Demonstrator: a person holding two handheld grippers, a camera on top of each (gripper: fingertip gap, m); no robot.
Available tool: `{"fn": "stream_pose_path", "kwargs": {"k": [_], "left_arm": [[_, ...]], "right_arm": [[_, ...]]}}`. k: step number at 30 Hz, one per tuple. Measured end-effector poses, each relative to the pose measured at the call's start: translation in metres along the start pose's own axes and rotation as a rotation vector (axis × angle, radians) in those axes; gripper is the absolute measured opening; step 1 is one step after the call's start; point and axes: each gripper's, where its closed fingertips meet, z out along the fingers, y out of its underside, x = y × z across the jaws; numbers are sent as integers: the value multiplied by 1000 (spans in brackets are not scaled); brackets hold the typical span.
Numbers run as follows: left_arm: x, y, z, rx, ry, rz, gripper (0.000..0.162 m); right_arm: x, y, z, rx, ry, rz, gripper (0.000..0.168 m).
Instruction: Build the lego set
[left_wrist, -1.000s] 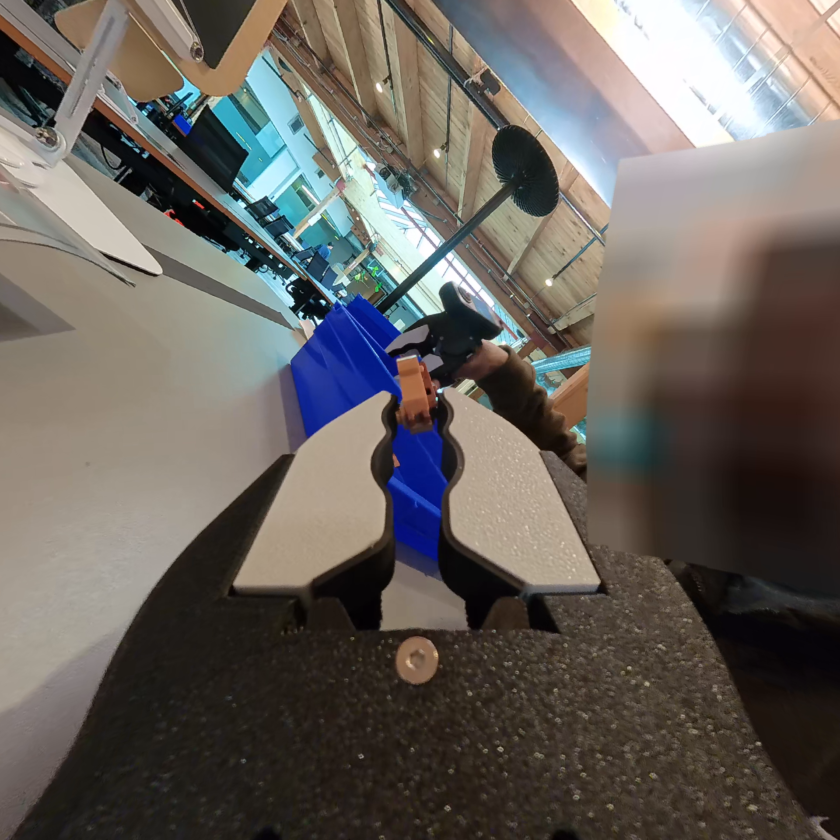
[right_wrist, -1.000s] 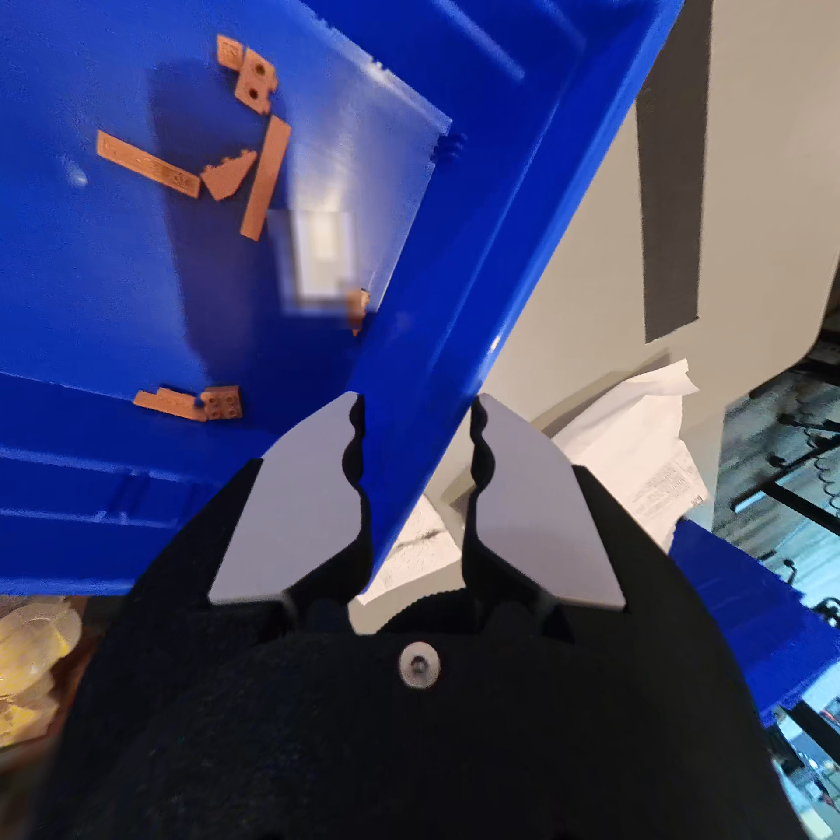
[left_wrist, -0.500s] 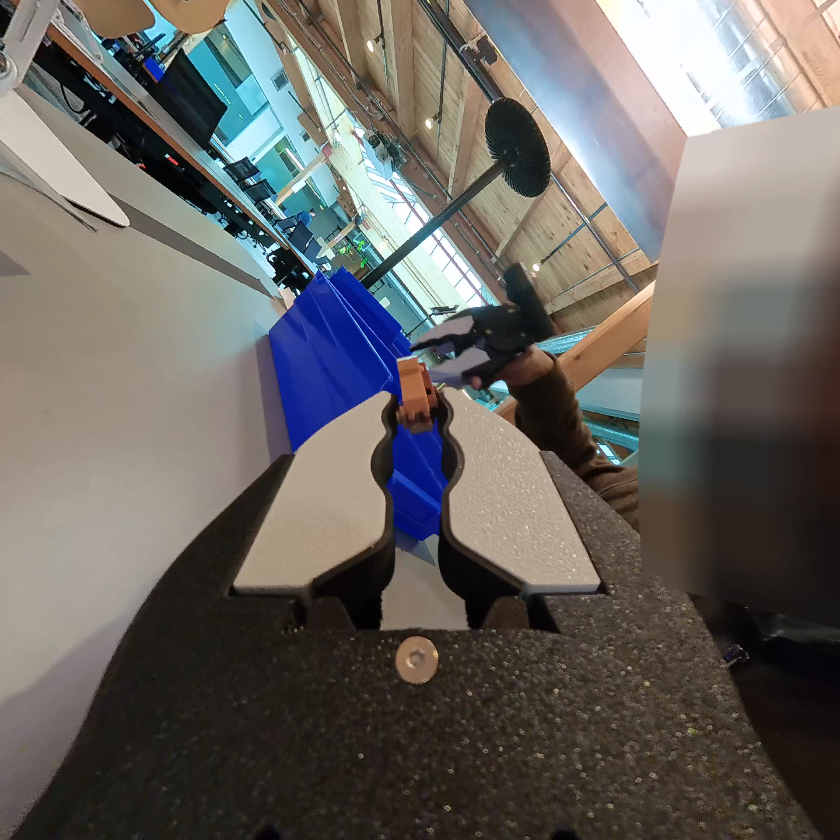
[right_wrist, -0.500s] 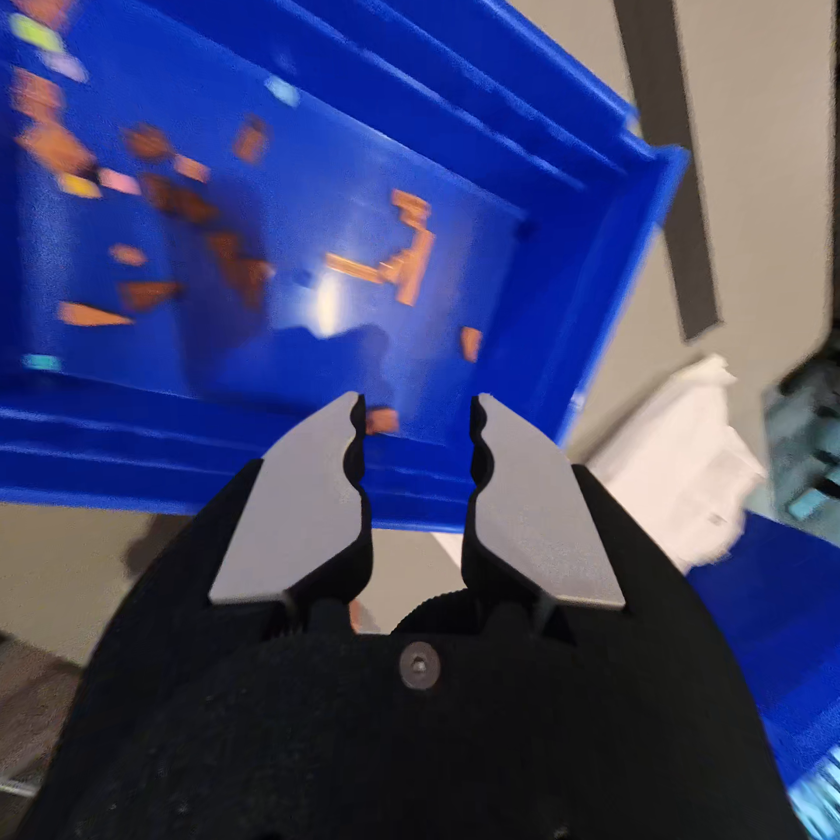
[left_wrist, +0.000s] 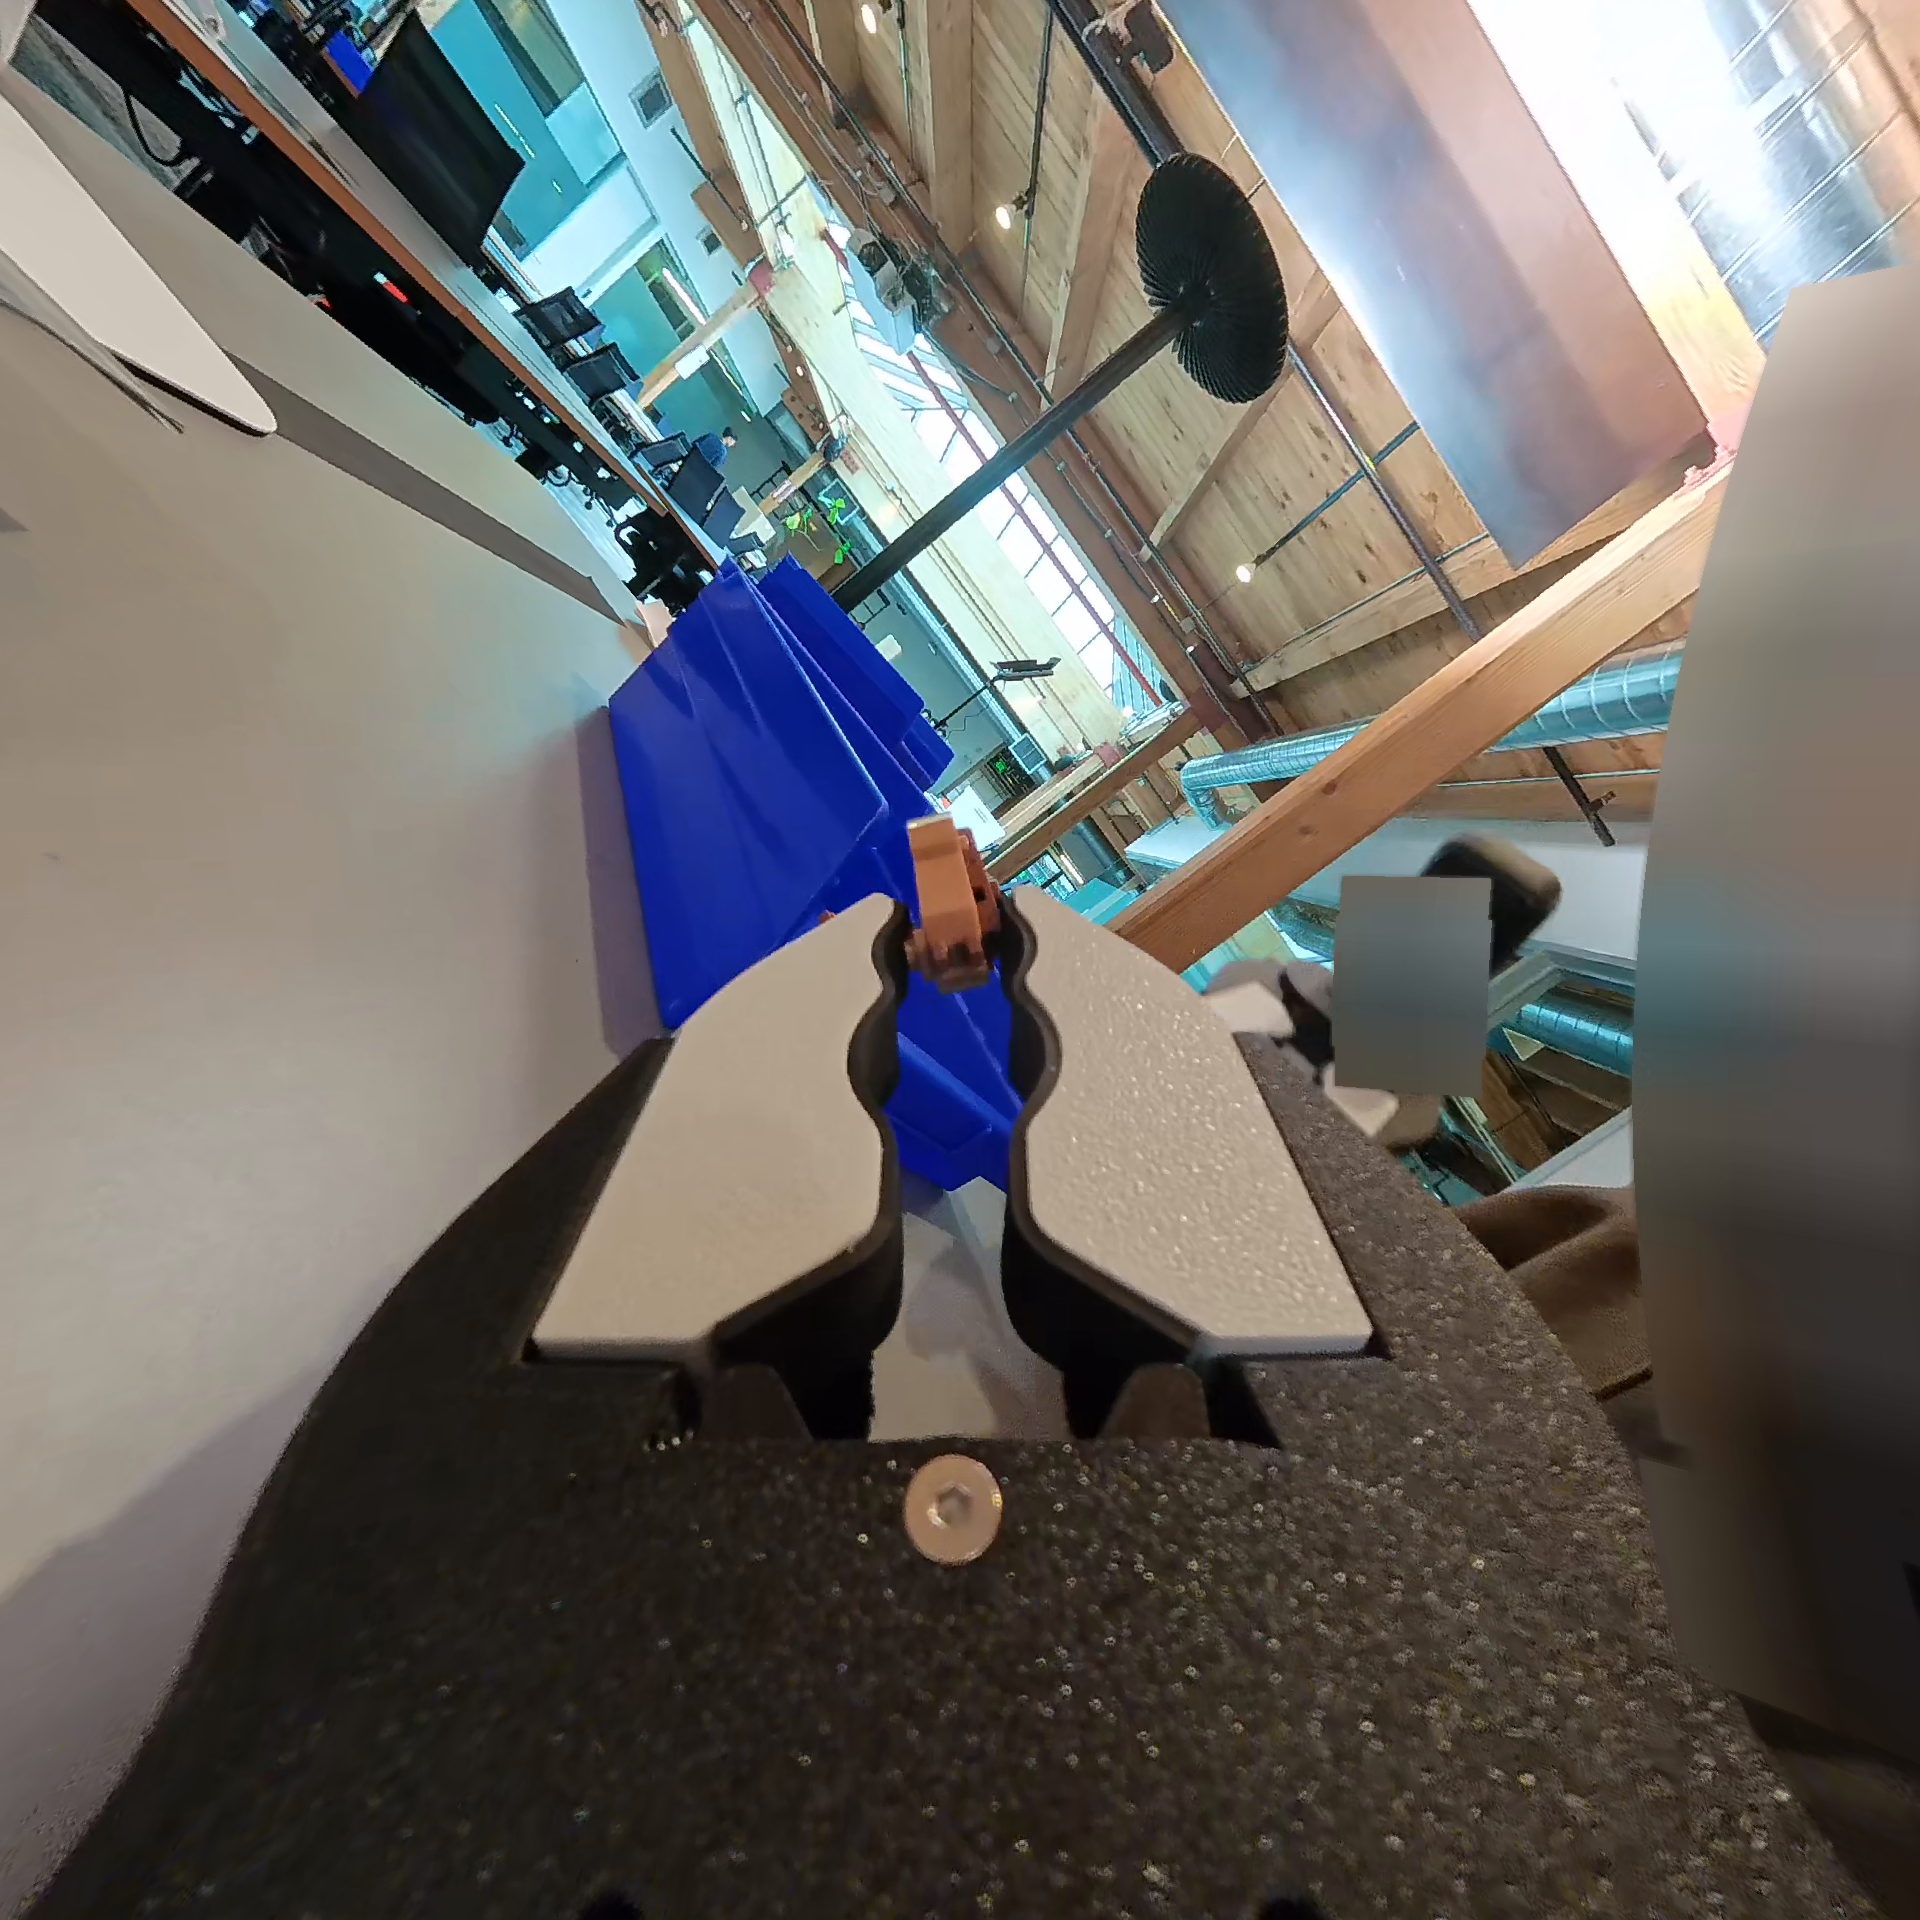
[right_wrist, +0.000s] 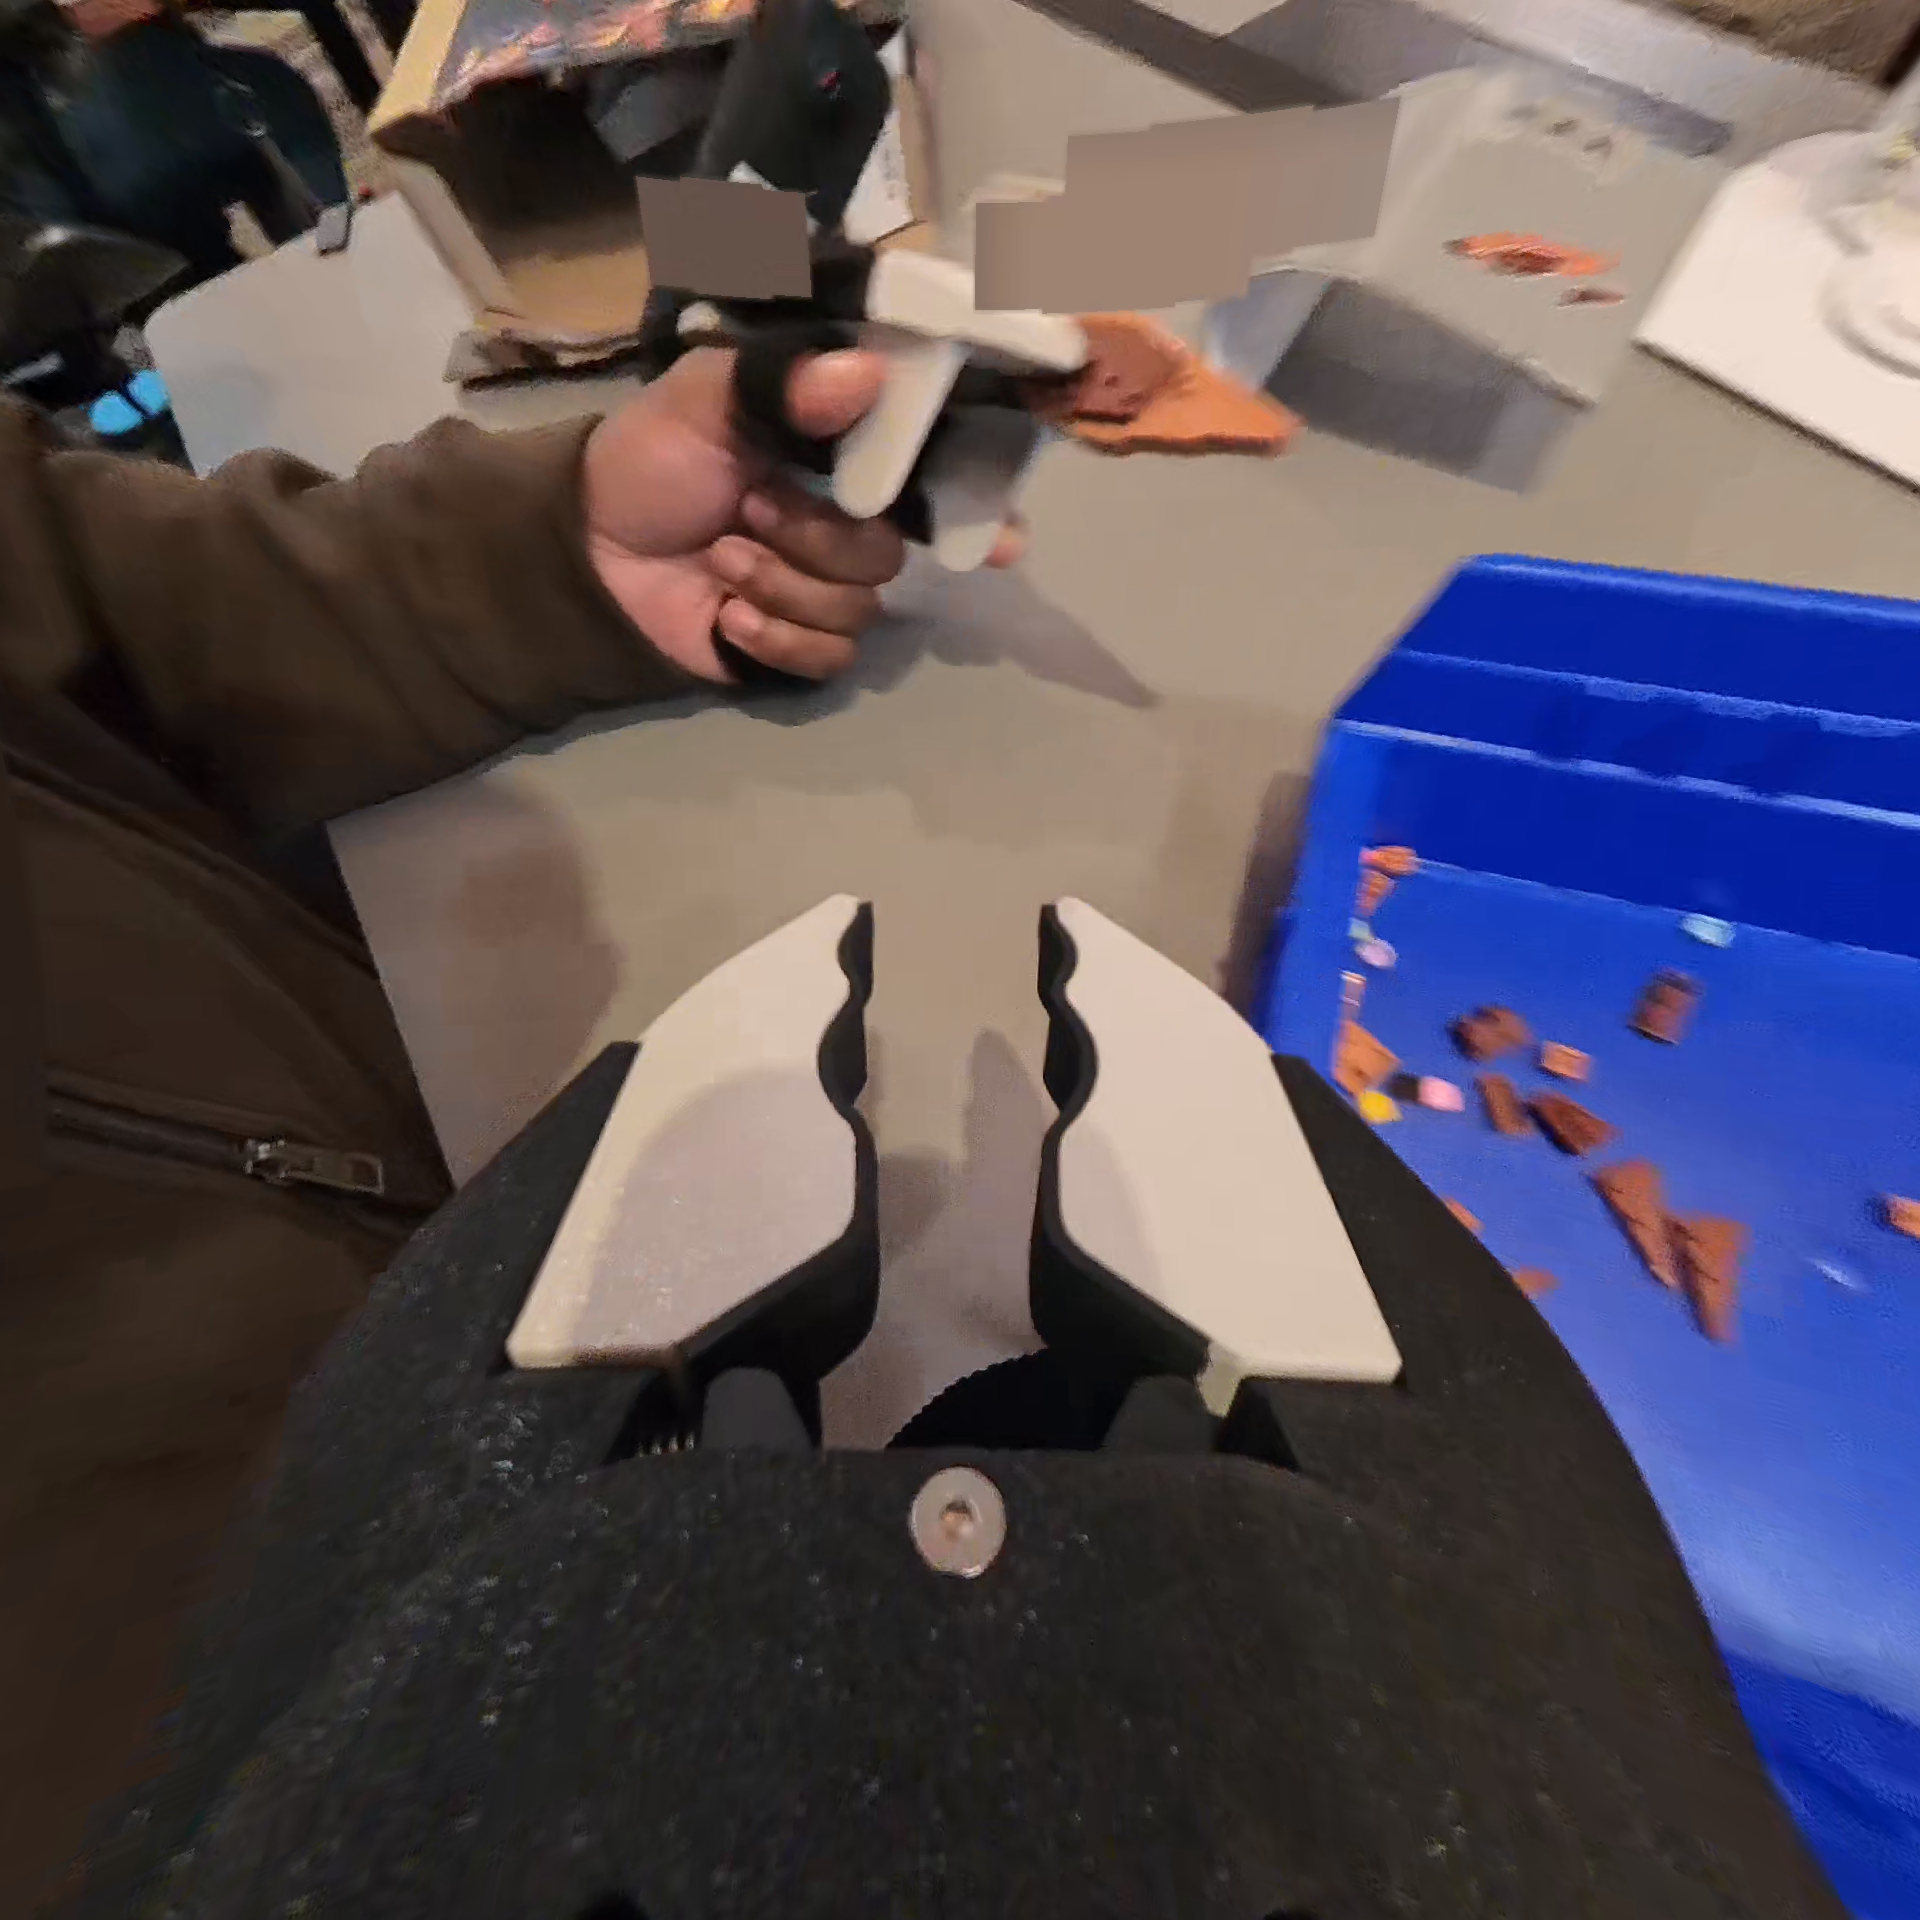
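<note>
My left gripper (left_wrist: 951, 920) is shut on a small orange-brown lego assembly (left_wrist: 945, 904) and holds it up in the air beside the blue bin (left_wrist: 748, 821). In the right wrist view a hand (right_wrist: 717, 530) holds that left gripper (right_wrist: 1049, 358), with the brown assembly (right_wrist: 1164, 400) at its tips, blurred. My right gripper (right_wrist: 956, 935) is open and empty, low over the grey table (right_wrist: 727, 810), left of the blue bin (right_wrist: 1610, 727). Several brown and orange lego pieces (right_wrist: 1558, 1122) lie loose in the bin.
A cardboard box (right_wrist: 499, 197) stands at the table's far side. A grey block (right_wrist: 1434, 343) with a few brown pieces (right_wrist: 1527, 255) sits beyond the left gripper. White sheets (right_wrist: 1787, 312) lie far right. A brown sleeve (right_wrist: 260, 592) crosses the left side. One gripper's finger ends stand about 15 cm off the other's.
My right gripper swung away from over the blue bin to the table left of it, still open and empty. The left gripper kept its hold on the assembly and tilted a little.
</note>
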Motion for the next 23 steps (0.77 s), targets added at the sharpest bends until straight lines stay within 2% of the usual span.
{"fn": "stream_pose_path", "kwargs": {"k": [3,6,12,17,23], "left_arm": [[-1,-1,-3,9,-9,-8,16],[-3,-4,-5,21,-18,-19,16],[-5,-7,-7,30,-27,-23,16],[-6,-9,-8,42,-21,-48,16],[-10,-14,-11,69,-6,-104,16]], "right_arm": [[-19,16,43,-76,-30,-17,31],[-15,25,76,-130,-4,-53,31],[0,7,122,-90,56,-153,31],[13,8,145,-116,68,-215,32],[21,9,149,-47,46,-190,29]]}}
